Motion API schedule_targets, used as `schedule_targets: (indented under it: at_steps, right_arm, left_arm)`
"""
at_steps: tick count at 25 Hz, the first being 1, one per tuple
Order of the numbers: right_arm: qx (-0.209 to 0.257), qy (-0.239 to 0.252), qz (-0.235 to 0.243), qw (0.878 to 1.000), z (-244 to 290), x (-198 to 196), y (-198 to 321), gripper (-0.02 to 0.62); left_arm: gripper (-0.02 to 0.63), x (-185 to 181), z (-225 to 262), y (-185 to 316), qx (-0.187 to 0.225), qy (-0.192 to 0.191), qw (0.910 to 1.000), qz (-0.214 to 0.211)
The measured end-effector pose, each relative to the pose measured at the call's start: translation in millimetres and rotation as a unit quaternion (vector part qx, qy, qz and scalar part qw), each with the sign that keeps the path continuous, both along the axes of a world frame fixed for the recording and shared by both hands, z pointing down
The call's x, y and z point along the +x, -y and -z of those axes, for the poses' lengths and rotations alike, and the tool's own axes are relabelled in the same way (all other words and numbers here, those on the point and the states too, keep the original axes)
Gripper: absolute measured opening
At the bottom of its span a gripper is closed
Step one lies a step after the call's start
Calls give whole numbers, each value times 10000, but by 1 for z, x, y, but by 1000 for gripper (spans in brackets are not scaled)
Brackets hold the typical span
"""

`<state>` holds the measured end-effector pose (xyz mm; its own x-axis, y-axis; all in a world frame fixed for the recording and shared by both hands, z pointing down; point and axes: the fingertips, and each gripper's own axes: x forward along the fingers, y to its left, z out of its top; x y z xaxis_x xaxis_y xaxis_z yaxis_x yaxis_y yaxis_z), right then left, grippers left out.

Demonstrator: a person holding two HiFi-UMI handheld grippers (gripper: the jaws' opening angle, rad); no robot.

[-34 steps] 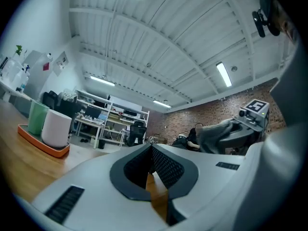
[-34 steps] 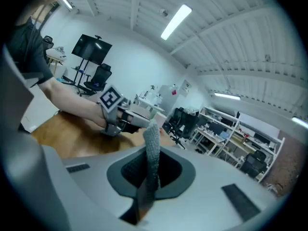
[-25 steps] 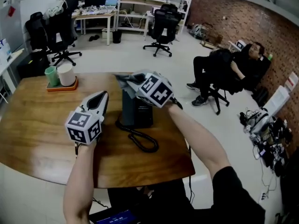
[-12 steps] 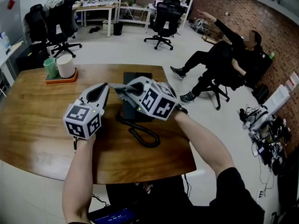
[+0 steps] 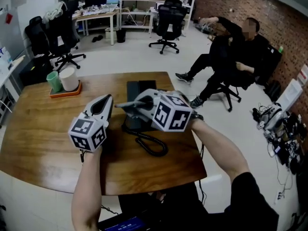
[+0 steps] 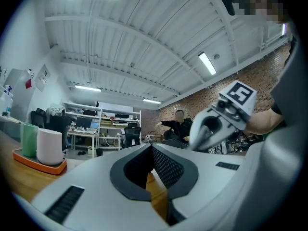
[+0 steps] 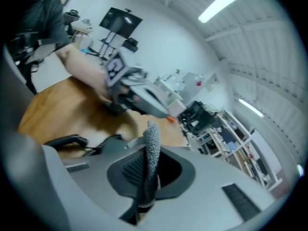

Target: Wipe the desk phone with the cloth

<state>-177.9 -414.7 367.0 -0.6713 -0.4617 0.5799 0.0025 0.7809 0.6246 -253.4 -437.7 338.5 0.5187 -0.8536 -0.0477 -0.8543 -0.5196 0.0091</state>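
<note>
The black desk phone (image 5: 137,87) sits on the round wooden desk (image 5: 38,129), its coiled cord (image 5: 153,147) looping toward me. My right gripper (image 5: 123,105) hovers over the phone's near half, shut on a grey cloth (image 5: 129,104); in the right gripper view the cloth (image 7: 152,146) stands pinched between the jaws. Just left of the phone, my left gripper (image 5: 107,99) is shut and holds nothing. In the left gripper view the dark pads (image 6: 166,167) meet, and the right gripper (image 6: 216,124) shows beyond.
An orange tray (image 5: 61,91) with a green cup and a white cup stands at the desk's far left. A person (image 5: 231,52) sits in a chair to the right of the desk. Office chairs (image 5: 168,20) and shelving stand behind. Cables lie on the floor at far right.
My right gripper has drawn the cloth from the phone's far end toward me over the phone. The left gripper has hardly moved. The seated person has shifted their arms.
</note>
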Motion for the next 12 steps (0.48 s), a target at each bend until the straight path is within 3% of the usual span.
schedule_targets:
  at_steps: [3, 6, 9, 12]
  right_arm:
    - [157, 857, -1078, 9903, 33, 8, 75, 26]
    - [92, 1103, -1598, 9809, 31, 11, 115, 26]
    - [158, 939, -1525, 9837, 21, 5, 116, 26]
    - [280, 568, -1153, 9913, 15, 2, 92, 26]
  left_arm:
    - [-9, 0, -2, 0, -20, -17, 10000, 6]
    - [-9, 1, -5, -1, -54, -41, 10000, 0]
    - [-9, 2, -6, -2, -56, -34, 10000, -11]
    - [-9, 2, -4, -3, -31, -18, 10000, -14]
